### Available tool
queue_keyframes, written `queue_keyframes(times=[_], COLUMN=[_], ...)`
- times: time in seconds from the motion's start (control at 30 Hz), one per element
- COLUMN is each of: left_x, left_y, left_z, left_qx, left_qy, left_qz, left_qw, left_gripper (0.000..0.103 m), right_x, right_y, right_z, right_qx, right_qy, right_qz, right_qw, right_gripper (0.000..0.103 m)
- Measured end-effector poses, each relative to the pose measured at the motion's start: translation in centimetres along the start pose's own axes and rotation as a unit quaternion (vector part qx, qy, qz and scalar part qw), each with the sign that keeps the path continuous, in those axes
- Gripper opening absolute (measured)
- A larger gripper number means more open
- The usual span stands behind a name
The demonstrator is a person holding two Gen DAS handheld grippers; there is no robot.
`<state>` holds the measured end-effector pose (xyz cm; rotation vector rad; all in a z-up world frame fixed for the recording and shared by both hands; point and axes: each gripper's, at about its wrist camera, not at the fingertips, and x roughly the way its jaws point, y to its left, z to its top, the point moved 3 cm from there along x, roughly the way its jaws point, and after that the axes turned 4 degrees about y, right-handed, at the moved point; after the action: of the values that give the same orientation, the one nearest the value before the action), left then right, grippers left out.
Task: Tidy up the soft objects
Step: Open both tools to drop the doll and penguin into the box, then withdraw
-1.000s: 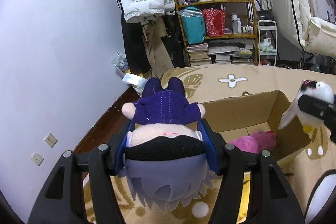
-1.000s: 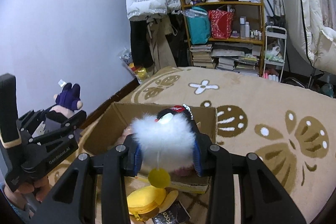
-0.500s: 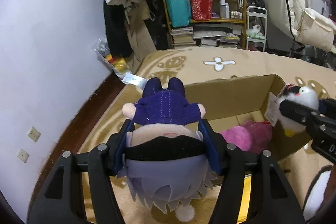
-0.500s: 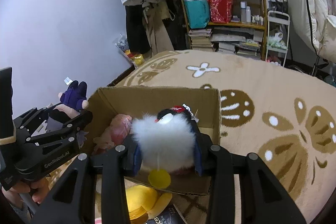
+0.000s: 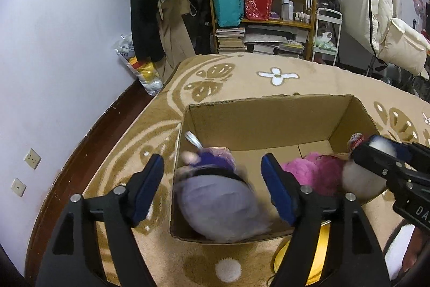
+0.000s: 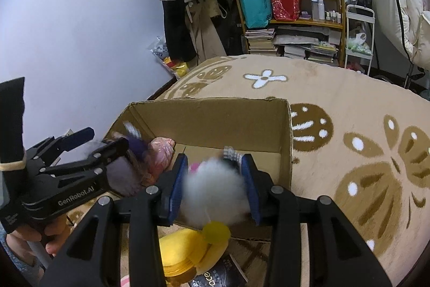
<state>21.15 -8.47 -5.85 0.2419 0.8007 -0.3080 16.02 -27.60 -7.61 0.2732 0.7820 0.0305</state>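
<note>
The left gripper [image 5: 212,179] hangs over the near left corner of the cardboard box [image 5: 268,120], its jaws spread wide after just opening. The doll [image 5: 217,195], grey-haired with a purple outfit, is between the blue pads [image 5: 149,184] but touches neither; it is motion-blurred, inside the box against the left wall. Its long axis runs from 6 o'clock to 12 o'clock in the left wrist view: the grey head lies nearest the camera at 6, the purple body and a white tag [image 5: 193,139] point away towards 12.

A pink plush [image 5: 311,171] lies on the box floor at 3 o'clock from the doll.

The right gripper [image 6: 213,179] hangs over the near wall of the box, jaws narrowly apart with the fluffy white penguin toy [image 6: 215,190] between them. The toy is blurred; both blue pads sit right at its fur, so the grip appears to hold, though whether it is loosening I cannot tell. Its yellow foot [image 6: 216,231] hangs at 6 o'clock and its dark head end points to 12, so it stands roughly upright along the fingers.

A yellow plush [image 6: 182,252] lies on the patterned rug [image 6: 349,125] outside the box, at 6 o'clock from the penguin. A hand [image 6: 35,241] grips the left tool's handle at 9 o'clock in the right wrist view
</note>
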Motion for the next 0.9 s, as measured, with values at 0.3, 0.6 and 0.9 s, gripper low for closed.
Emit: queue_keyframes(times=[0.3,0.6,0.9], left_x=[-0.2,-2.3,-6.4], left_y=[-0.4,1.5,3.5], left_z=[0.0,-0.4,-2.4], left_qx=[0.009,-0.006,-0.020], left_qy=[0.007,0.037,0.046], left_qz=[0.010,0.042,0.066], left_qw=[0.9999,0.9984,0.9966], left_gripper=[0.094,0.096,0.096], right_x=[-0.4,-2.5,-5.2], right_y=[-0.2,0.2,1.9], right_z=[0.2,0.4,-0.9], right_qx=[0.011,0.018,-0.001], right_qy=[-0.007,-0.019,-0.017], right_qz=[-0.003,-0.001,0.000], right_qw=[1.000,1.000,1.000], right_gripper=[0.060,0.096,0.103])
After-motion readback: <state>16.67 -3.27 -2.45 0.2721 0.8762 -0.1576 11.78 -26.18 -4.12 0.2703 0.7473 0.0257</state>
